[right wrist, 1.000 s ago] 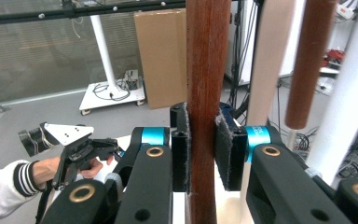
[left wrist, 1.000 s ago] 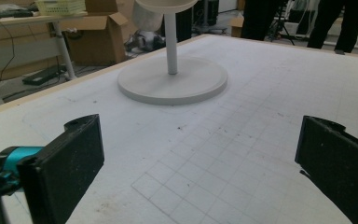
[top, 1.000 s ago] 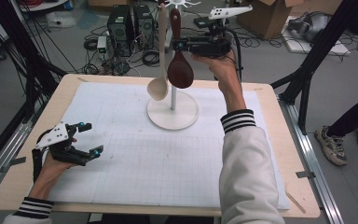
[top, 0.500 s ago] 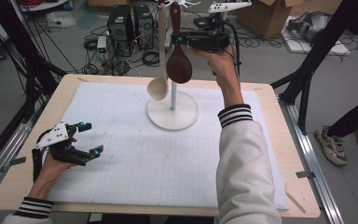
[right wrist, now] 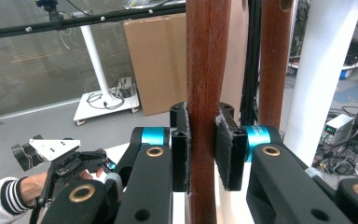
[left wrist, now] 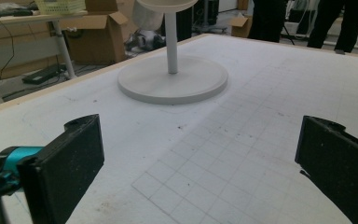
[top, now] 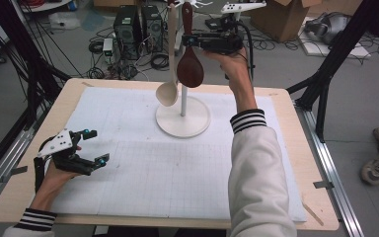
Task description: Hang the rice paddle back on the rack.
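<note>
Right gripper (right wrist: 203, 151) clamps dark wooden spoon (top: 189, 69) by handle beside stand pole (top: 183, 94), keeping bowl hanging; left gripper (top: 90, 147) gapes, idle, well off stand.

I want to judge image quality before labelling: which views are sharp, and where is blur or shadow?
High view: even light, slightly soft; the dark brown wooden spoon reads clearly. Left gripper view: the round white stand base is sharp, with a soft shadow beside it. Right gripper view: the spoon handle between the pads of the right hand-held gripper looks sharp, the background softer.
</note>
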`<state>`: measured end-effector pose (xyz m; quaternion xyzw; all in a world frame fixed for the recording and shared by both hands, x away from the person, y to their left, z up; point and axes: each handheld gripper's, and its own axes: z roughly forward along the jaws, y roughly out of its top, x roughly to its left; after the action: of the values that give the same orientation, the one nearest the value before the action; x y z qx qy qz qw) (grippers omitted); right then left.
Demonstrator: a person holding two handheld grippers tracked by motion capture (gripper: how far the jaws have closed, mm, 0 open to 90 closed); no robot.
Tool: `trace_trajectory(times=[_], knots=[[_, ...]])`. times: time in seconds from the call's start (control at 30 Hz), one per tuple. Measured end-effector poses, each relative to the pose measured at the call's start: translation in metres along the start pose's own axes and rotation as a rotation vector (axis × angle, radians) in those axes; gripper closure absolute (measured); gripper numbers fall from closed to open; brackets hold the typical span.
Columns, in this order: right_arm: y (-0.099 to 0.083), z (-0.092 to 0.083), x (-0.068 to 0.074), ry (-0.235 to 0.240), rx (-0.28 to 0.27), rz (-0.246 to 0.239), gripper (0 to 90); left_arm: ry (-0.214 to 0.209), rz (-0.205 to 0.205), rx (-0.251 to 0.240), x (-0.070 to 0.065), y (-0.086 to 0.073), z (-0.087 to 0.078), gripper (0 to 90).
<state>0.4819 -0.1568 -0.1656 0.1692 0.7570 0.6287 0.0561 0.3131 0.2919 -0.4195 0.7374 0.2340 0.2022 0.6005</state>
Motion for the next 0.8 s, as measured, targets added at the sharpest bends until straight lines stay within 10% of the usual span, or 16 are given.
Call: trace_trajectory(times=[0.8], knots=[[-0.005,0.007,-0.012,0.006,-0.013,0.049,78.5,0.001,-0.005,-0.006,0.002,0.000,-0.002,1.7]])
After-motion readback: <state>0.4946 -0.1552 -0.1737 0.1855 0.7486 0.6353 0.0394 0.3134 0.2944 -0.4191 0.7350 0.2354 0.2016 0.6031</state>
